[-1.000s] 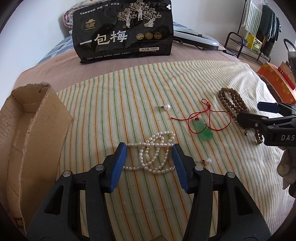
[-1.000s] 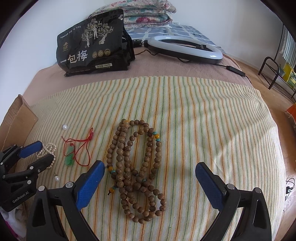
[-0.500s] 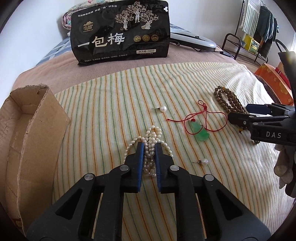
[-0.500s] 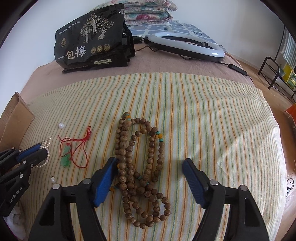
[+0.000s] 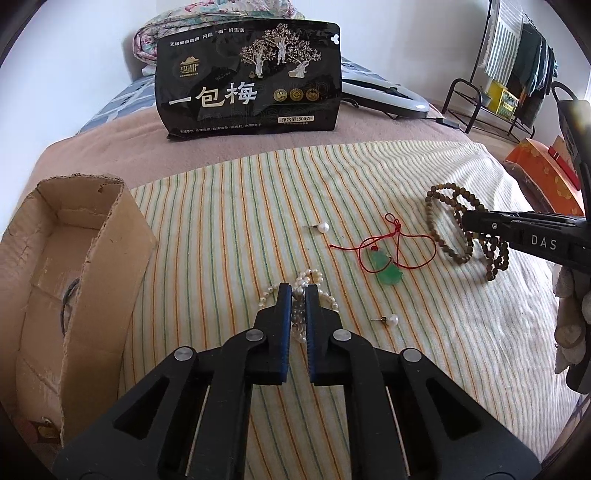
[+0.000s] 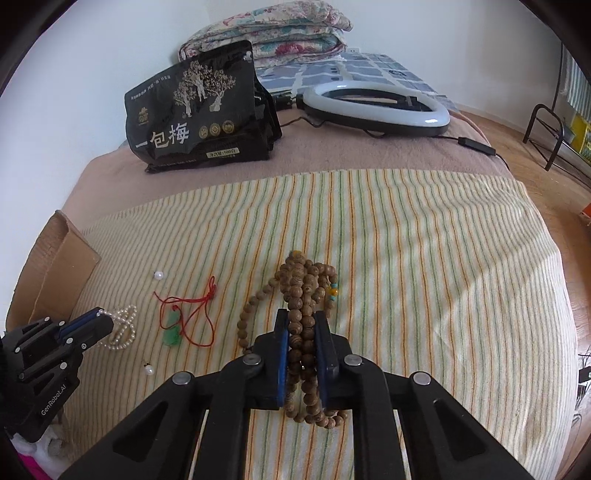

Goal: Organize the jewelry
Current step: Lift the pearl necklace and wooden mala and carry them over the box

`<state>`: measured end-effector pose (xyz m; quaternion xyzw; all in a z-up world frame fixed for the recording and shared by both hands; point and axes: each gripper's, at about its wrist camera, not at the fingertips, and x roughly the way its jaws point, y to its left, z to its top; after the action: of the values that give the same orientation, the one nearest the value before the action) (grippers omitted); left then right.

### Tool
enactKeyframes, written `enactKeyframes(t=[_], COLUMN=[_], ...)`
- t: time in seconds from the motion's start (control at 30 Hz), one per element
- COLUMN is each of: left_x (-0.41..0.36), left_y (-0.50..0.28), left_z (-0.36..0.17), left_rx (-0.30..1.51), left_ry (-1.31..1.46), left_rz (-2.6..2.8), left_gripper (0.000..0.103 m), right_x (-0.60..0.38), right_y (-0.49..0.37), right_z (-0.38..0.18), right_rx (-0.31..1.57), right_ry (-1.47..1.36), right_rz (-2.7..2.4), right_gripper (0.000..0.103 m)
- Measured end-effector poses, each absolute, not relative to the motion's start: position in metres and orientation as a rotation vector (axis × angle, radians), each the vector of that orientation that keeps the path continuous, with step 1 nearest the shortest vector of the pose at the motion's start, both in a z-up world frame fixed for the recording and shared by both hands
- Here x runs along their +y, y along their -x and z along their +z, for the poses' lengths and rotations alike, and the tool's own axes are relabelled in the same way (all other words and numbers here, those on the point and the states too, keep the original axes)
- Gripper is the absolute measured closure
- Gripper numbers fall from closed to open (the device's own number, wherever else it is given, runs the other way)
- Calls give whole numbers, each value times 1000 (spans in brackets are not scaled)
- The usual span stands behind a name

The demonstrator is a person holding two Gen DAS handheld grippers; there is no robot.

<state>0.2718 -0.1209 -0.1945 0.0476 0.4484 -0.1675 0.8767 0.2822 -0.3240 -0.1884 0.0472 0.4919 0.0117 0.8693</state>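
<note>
My left gripper (image 5: 297,291) is shut on the white pearl necklace (image 5: 309,275), which bunches between its blue pads on the striped cloth. In the right wrist view the jaws of my right gripper (image 6: 301,321) are closing, and their pads press on the brown wooden bead necklace (image 6: 299,280) gathered between them. A green jade pendant on a red cord (image 5: 388,271) lies between the two necklaces. Two pearl earrings lie loose, one (image 5: 324,227) farther back and one (image 5: 392,319) near the left gripper. The open cardboard box (image 5: 74,258) stands at the left.
A black snack pouch (image 5: 251,81) stands at the back, with a ring light (image 6: 373,107) and a folded quilt (image 6: 273,29) behind it. An orange box (image 5: 539,173) and a clothes rack (image 5: 498,92) are off the bed to the right. The striped cloth (image 6: 424,258) covers the bed.
Both grippers have gone from wide open to closed: the left onto the pearl necklace, the right onto the wooden beads. Both strands are now bunched together.
</note>
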Motion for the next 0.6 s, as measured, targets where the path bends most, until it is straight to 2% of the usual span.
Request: enactKeyframes(t=[0.6], left_x=[-95], left_y=[-239], left_z=[-125], left_rx=[821], left_ry=[-24], left_rz=[-368], left_gripper=[98], right_x=[-305], right_y=[-253], right_z=[-106], right_rx=[849], right_ry=[-71], right_rz=[60], right_gripper=[93])
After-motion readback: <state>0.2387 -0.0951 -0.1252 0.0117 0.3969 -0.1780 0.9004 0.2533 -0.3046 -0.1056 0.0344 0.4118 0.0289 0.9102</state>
